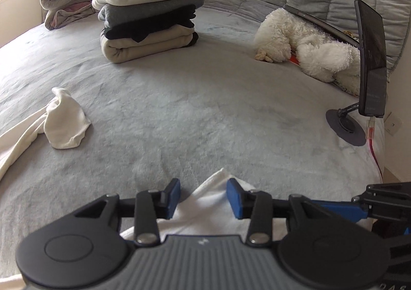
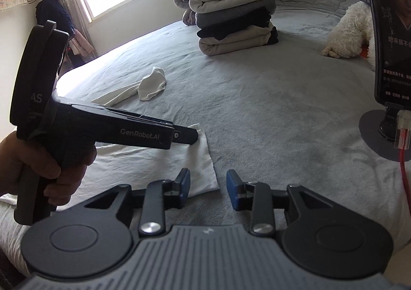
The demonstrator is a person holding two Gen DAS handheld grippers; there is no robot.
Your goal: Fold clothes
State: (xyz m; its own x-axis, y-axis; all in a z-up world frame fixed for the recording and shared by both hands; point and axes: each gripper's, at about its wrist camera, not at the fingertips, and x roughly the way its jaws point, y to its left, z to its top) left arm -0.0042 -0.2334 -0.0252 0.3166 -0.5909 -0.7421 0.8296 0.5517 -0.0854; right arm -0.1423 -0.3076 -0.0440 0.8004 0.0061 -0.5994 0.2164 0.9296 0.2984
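Observation:
A white garment [image 1: 205, 205] lies flat on the grey bed cover [image 1: 205, 110], its folded edge pointing away from me. My left gripper [image 1: 203, 196] stands open over that edge, the cloth showing between the blue pads without being pinched. In the right wrist view the same garment [image 2: 154, 166] spreads to the left, and a hand holds the left gripper [image 2: 192, 135] with its tip on the cloth's far corner. My right gripper [image 2: 208, 188] is open just past the near corner, nothing between its pads. A loose sleeve with a bunched cuff [image 1: 66, 123] trails off to the left.
A tall stack of folded clothes [image 1: 149, 12] stands at the back of the bed. A white plush toy [image 1: 308, 43] lies at the right. A phone on a stand [image 1: 372, 59] with a red cable [image 1: 372, 151] sits at the right edge.

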